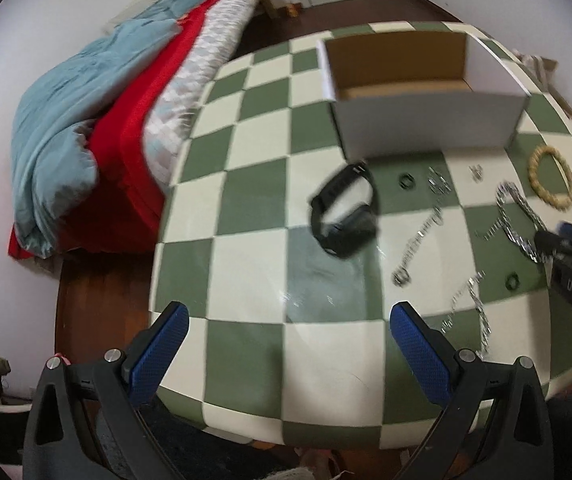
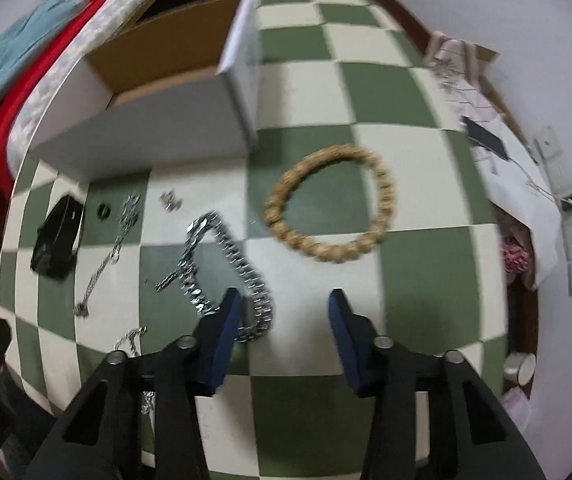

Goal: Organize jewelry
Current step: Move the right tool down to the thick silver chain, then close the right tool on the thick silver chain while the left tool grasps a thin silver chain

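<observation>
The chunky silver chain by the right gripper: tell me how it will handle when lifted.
The chunky silver chain lies in a loose bend, so it is probably floppy and would drape from one pinch point. Its shiny metal links look heavy for their size and perhaps slippery between the fingers. The open right gripper hovers beside it.

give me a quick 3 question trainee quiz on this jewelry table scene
1. True or false: the white box already holds the beaded bracelet.
2. Which gripper is nearest the thick silver chain: left or right?
3. Multiple choice: the black watch lies A) in the box, B) on the checkered table, C) in the left gripper.

Key: 1 false; 2 right gripper; 3 B.
</observation>
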### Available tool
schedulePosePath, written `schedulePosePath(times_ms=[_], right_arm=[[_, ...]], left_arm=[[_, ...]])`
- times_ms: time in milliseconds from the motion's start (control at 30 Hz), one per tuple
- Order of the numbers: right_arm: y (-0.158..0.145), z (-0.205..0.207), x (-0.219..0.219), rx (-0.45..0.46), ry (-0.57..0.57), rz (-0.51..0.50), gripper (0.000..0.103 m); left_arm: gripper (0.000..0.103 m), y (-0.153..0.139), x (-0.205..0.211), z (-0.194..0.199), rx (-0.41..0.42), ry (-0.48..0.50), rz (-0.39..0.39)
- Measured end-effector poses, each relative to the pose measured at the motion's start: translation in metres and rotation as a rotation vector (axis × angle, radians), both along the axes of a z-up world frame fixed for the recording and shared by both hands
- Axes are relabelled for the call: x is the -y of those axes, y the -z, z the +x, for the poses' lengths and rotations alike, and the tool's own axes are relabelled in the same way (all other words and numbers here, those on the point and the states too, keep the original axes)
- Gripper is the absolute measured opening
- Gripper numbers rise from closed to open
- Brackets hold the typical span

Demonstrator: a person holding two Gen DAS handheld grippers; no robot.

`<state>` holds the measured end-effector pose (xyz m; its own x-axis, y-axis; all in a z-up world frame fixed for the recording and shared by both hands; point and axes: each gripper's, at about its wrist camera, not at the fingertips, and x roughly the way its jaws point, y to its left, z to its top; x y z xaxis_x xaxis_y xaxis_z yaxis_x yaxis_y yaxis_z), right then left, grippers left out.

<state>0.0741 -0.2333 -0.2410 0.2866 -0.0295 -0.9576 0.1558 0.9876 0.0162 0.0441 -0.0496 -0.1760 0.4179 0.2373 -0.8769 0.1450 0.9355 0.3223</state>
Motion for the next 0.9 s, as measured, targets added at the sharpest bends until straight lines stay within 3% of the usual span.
schedulePosePath(times_ms=[100, 133, 367, 500, 567, 633, 667, 700, 733, 900], right_arm=[[0.000, -0.006, -0.013, 0.031, -0.066, -0.051, 0.026], [0.000, -0.007, -0.014, 0.025, -0.075, -0.057, 0.009], [-0.003, -0.021, 0.016, -0.035, -0.014, -0.007, 0.008], [-0.003, -0.033, 0.029, -0.048, -0.006, 0.002, 0.008], [-0.003, -0.037, 0.032, -0.040, -0.008, 0.004, 0.008], [-0.003, -0.039, 0.030, -0.031, -0.012, -0.003, 0.008], [-0.002, -0.039, 0.028, -0.026, -0.014, -0.012, 0.008], [-0.002, -0.041, 0.026, -0.020, -0.019, -0.023, 0.008], [-0.001, -0.040, 0.027, -0.016, -0.021, -0.031, 0.008], [-0.004, -0.043, 0.027, -0.010, -0.004, 0.004, 0.008]], left_arm=[[0.103, 0.007, 0.006, -0.006, -0.027, 0.015, -0.022], [0.103, 0.009, 0.007, -0.007, -0.037, 0.019, -0.033], [0.100, 0.034, 0.031, -0.012, -0.134, 0.093, -0.113], [0.076, 0.046, 0.043, -0.015, -0.161, 0.154, -0.118], [0.071, 0.046, 0.044, -0.018, -0.148, 0.178, -0.139], [0.044, 0.043, 0.045, -0.021, -0.151, 0.211, -0.206], [0.036, 0.042, 0.046, -0.020, -0.169, 0.218, -0.247], [0.017, 0.042, 0.046, -0.020, -0.189, 0.229, -0.288], [0.006, 0.041, 0.047, -0.019, -0.193, 0.236, -0.293], [0.000, 0.037, 0.046, -0.017, -0.200, 0.229, -0.272]])
